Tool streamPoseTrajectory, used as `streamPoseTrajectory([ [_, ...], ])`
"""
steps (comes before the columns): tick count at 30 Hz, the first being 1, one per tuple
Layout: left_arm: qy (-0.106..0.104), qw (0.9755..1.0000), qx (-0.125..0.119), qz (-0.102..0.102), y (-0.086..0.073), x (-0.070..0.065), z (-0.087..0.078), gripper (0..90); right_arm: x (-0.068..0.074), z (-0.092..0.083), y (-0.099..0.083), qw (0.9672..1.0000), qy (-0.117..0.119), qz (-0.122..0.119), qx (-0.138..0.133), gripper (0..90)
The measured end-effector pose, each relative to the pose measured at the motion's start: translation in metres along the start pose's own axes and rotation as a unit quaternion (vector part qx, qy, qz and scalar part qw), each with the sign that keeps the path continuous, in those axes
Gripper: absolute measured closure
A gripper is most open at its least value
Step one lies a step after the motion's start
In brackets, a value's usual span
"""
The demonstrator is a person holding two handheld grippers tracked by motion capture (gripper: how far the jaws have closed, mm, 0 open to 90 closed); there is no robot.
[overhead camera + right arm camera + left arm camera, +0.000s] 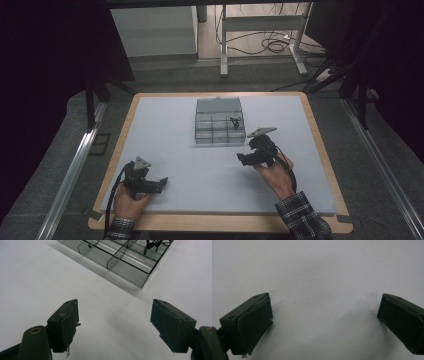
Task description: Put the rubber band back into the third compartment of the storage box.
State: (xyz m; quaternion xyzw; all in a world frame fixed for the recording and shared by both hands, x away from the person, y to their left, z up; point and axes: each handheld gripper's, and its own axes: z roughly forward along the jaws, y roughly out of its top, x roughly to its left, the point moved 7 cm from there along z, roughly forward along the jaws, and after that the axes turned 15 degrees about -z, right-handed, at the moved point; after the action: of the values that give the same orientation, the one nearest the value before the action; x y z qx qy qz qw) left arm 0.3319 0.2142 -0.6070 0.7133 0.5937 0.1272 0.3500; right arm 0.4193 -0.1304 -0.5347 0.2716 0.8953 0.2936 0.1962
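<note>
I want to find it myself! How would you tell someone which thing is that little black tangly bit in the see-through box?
Start at the white mat on the table and find the clear divided box near its far edge. The small black tangly item lies in a compartment on the box's right side, nearest the right gripper. The compartments around it look empty.

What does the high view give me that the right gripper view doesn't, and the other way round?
High view alone: the wooden table edge, both hands, the left gripper open on the mat, the box's raised lid, and the right gripper short of the box. Right gripper view alone: its jaws wide apart with nothing between, and the box's near corner close up. Both: the white mat, the clear compartment box and the small black item inside.
</note>
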Motion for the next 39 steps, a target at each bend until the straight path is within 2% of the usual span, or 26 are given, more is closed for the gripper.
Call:
streamPoseTrajectory([
  [17,0.000,1.0000,-0.001,0.000,0.000,0.000,0.000,0.0,0.000,-0.013,-0.019,0.9999,-0.013,0.001,-0.002,20.5],
  [27,0.000,1.0000,-0.001,0.000,0.000,0.000,0.000,0.0,-0.001,-0.020,-0.034,0.9998,-0.017,0.011,0.001,19.5],
  [32,0.000,1.0000,-0.001,-0.001,0.000,0.000,0.000,0.0,-0.003,-0.024,-0.039,0.9994,-0.029,0.016,0.001,17.3],
  [39,0.000,1.0000,-0.001,0.000,0.000,0.000,0.000,0.0,-0.003,-0.031,-0.048,0.9994,-0.026,0.022,-0.003,14.9],
])
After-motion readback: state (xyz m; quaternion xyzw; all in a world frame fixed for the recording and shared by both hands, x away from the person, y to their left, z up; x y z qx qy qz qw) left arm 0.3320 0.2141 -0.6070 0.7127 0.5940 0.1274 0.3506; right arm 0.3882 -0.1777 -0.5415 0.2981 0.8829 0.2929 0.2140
